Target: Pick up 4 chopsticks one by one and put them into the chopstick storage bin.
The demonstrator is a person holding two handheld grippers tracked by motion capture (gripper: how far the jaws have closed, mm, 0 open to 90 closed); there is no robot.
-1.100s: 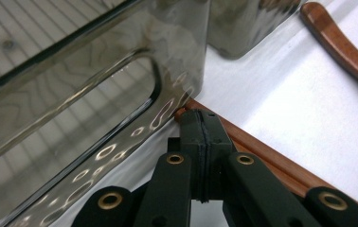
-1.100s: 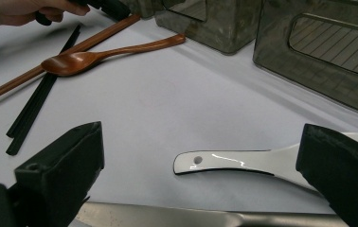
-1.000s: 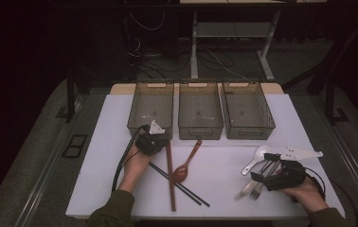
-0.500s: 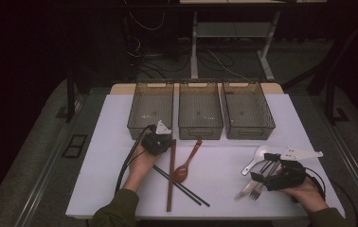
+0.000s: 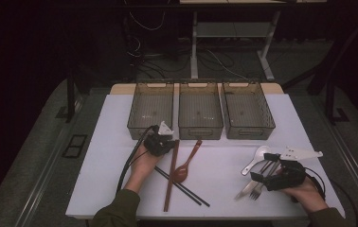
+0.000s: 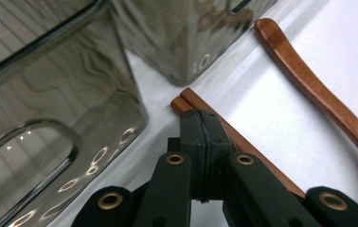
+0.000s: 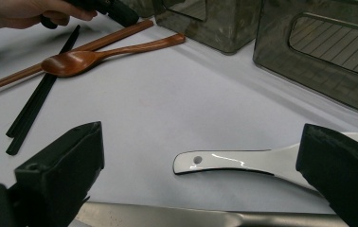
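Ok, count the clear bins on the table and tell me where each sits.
3, side by side along the table's far edge: the left bin just beyond the left hand-held gripper, the middle bin, and the right bin. None looks hidden.

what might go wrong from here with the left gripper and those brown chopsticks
The left gripper is shut at the very tip of the brown chopsticks, so the long pair may pivot or slip out when lifted. Their far end lies across the black chopsticks and beside the wooden spoon, which a swing could drag. The left bin is close; the tips could knock its wall.
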